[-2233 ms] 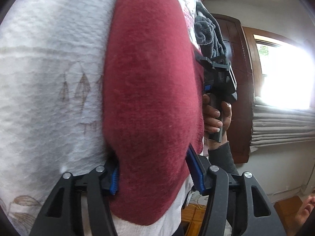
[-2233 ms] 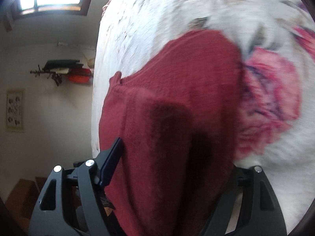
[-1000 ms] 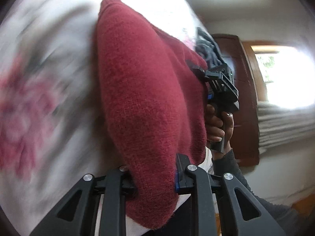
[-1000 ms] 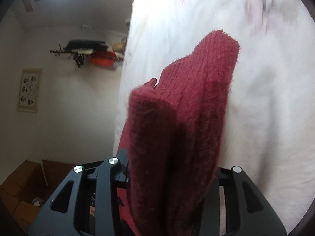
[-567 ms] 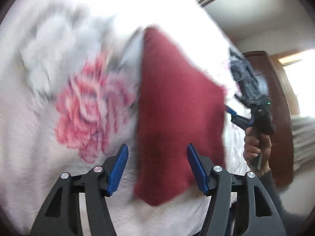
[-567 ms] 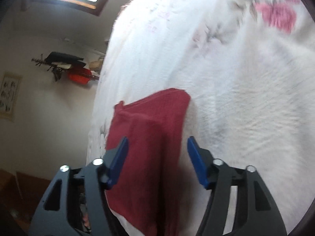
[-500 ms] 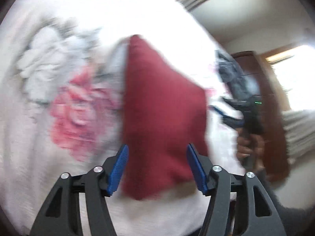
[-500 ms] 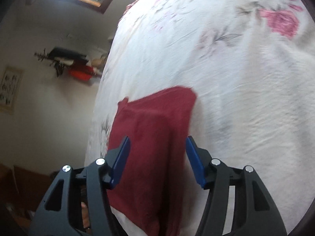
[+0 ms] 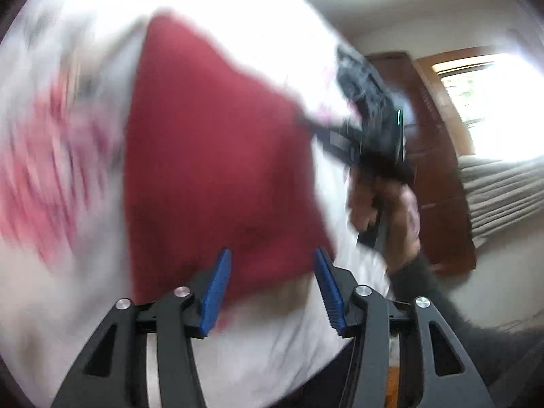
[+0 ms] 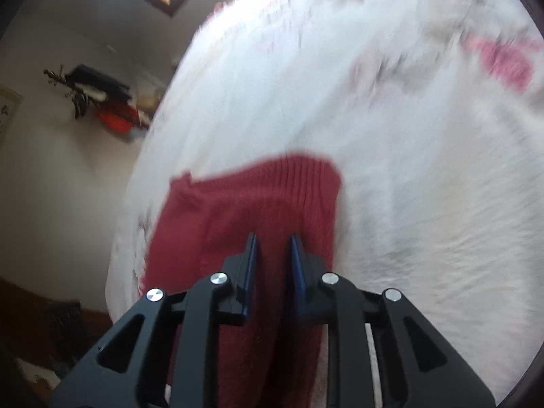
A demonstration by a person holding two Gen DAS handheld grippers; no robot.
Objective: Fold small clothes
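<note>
A dark red knit garment (image 9: pixel 217 156) lies folded on the white floral bedspread (image 9: pixel 61 272). My left gripper (image 9: pixel 272 289) hovers at its near edge, open, with nothing between its blue pads (image 9: pixel 216 289). In the right wrist view the same garment (image 10: pixel 258 197) lies under my right gripper (image 10: pixel 272 261). Its jaws are drawn in to a narrow gap with red knit in it. The left wrist view shows the right gripper (image 9: pixel 367 142) in a person's hand (image 9: pixel 384 204) at the garment's right corner. Both views are blurred.
The bedspread (image 10: pixel 408 170) stretches far beyond the garment. A dark grey cloth (image 9: pixel 353 74) lies near the bed's far edge. Past the bed stand a brown wooden door (image 9: pixel 438 170), a bright window (image 9: pixel 493 102) and a wall rack (image 10: pixel 98 98).
Both grippers let go of the garment, which now lies folded on the bed. In the last half second the right jaws have narrowed from wide open; the left stays open.
</note>
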